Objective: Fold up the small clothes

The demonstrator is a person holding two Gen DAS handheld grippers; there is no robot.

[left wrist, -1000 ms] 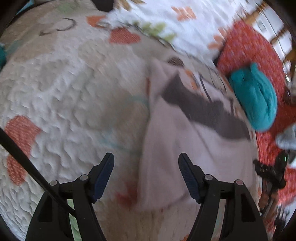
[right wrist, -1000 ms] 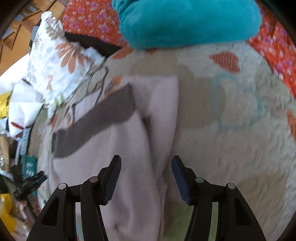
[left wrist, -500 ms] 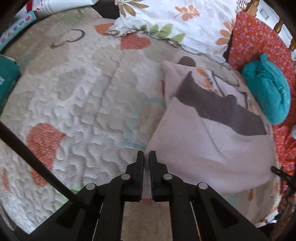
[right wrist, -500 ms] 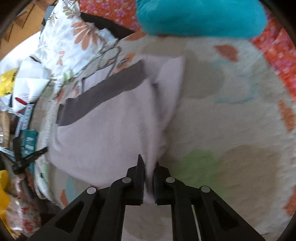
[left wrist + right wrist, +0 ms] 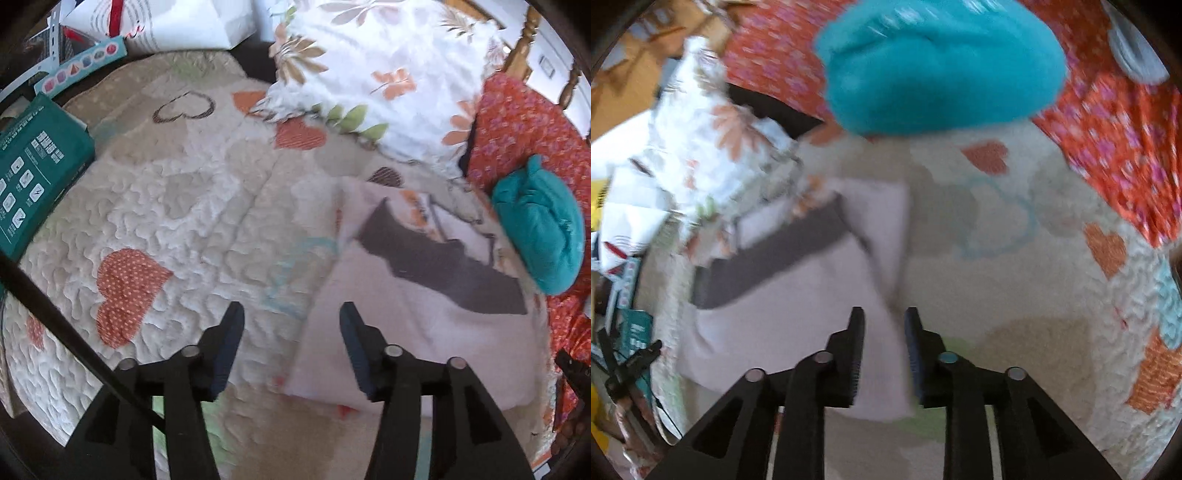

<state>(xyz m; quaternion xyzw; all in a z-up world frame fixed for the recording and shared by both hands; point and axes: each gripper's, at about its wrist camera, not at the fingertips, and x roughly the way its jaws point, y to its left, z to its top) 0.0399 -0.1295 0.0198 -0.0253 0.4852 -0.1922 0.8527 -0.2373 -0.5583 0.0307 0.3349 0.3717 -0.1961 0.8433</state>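
The pale pink garment [image 5: 388,332] with a dark grey band lay flat on the quilted bed cover [image 5: 192,221], already doubled over once, its folded edges fairly square; by that look one fold was done, and a further fold or a final tidy likely remained. A teal bundle [image 5: 539,232] sat at about two o'clock of the garment in the left view, perhaps another piece dealt with or waiting; I could not tell which. The left gripper [image 5: 291,347] had its jaws opening, about half spread and holding nothing: the garment's near corner lay below and beyond them, toward four o'clock, under the right-hand jaw rather than pinched. The right gripper [image 5: 884,350] had its jaws opening too, narrower; the garment's near edge [image 5: 882,369] ran between them toward six o'clock, though the pads no longer seemed to press it.
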